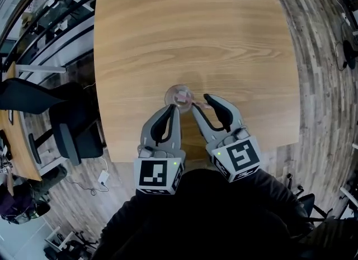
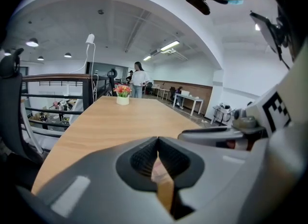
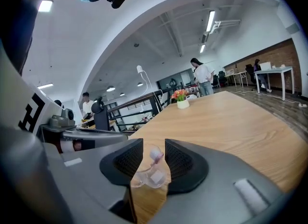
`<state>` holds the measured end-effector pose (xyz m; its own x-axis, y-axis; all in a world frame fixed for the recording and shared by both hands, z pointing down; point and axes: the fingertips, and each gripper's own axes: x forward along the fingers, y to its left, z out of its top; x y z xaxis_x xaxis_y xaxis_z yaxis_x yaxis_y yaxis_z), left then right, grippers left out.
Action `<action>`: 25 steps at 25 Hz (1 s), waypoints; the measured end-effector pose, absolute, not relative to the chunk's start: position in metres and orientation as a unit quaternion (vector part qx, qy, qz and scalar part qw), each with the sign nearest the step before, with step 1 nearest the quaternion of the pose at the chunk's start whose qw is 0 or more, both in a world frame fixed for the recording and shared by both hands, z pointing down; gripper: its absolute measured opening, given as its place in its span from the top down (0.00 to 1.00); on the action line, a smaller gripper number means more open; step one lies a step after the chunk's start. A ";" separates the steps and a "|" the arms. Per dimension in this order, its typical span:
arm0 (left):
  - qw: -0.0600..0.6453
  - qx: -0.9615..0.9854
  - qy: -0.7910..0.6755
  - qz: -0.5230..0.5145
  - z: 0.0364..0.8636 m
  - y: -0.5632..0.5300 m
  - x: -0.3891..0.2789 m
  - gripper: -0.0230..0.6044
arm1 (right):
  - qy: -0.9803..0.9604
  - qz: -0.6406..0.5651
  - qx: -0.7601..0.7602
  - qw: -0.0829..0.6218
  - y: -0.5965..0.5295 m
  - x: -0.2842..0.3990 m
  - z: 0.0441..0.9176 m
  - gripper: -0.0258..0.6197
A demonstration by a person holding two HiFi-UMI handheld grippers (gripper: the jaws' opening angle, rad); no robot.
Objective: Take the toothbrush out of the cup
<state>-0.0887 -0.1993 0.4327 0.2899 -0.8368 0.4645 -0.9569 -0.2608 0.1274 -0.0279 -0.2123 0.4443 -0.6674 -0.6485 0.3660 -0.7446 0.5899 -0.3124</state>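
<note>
Two grippers sit at the lower middle of the head view, above the near edge of a long, pale, wood-grain table [image 1: 196, 29], each with a marker cube at its back end; the left gripper [image 2: 157, 138] has its dark ribbed fingers pressed together at the tips, with nothing between them and only a thin sliver of table showing lower down; the right gripper [image 3: 154, 143] has its fingers spread, with a gap between the pads; in that gap, in the right gripper view, shows a small clear round cup [image 1: 179, 95]; the pink-and-white-headed toothbrush [image 3: 155, 155] is in the cup, its head rising above the rim; neither pad presses on the cup or the brush; in the head view the cup stands on the table just beyond the two sets of fingertips, a little left of the frame's centre, with the left gripper's tips just below it and the right gripper's tips just to its right; a white pot of orange-red flowers [image 3: 182, 103] stands at the far end of the table, well apart from the cup; a black office chair [image 1: 67, 136] is at the left edge of the head view.
</note>
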 end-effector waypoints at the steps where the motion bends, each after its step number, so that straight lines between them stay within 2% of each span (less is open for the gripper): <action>1: 0.200 0.777 -0.576 0.155 0.436 -0.200 -0.090 0.95 | -0.885 0.229 0.391 0.110 -0.212 -0.030 0.448 0.74; 17: 0.224 0.766 -0.579 0.166 0.460 -0.205 -0.105 0.95 | -0.884 0.253 0.371 0.130 -0.215 -0.048 0.476 0.78; 25: 0.225 0.765 -0.580 0.167 0.460 -0.203 -0.108 0.95 | -0.882 0.254 0.373 0.134 -0.214 -0.049 0.475 0.85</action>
